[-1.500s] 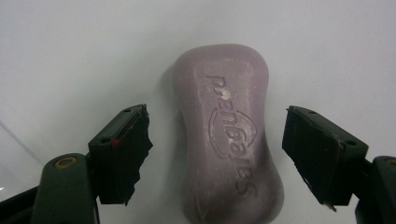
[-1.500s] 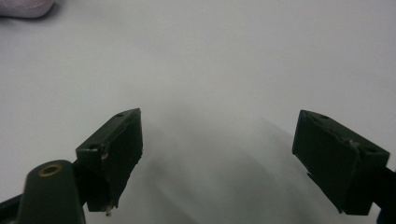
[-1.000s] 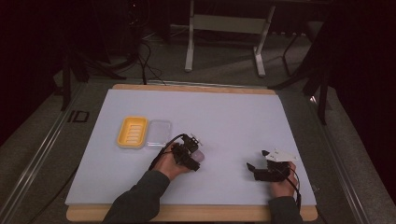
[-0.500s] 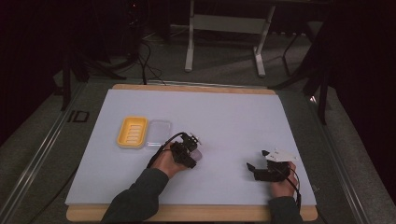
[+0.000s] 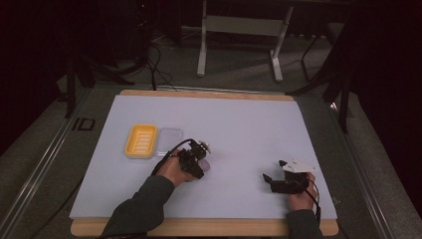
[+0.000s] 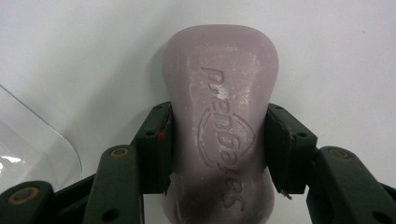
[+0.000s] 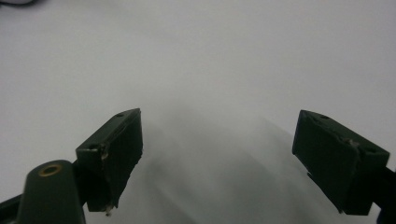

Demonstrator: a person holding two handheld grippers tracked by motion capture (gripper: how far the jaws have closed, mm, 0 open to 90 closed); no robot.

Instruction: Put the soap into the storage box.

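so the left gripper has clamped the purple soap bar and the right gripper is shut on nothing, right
Not quite. The left gripper is indeed clamped on the purple soap bar, but the right gripper is not shut: the right gripper view shows its jaws standing wide apart over the bare white table, with nothing between them.

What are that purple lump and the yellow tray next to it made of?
The purple lump looks like a bar of soap: matte, waxy, with a stamped logo and pale scuffs, pinched between the left gripper jaws. The yellow tray seems moulded plastic, smooth with raised ribs, probably a soap dish. The clear lid beside it looks like thin transparent plastic.
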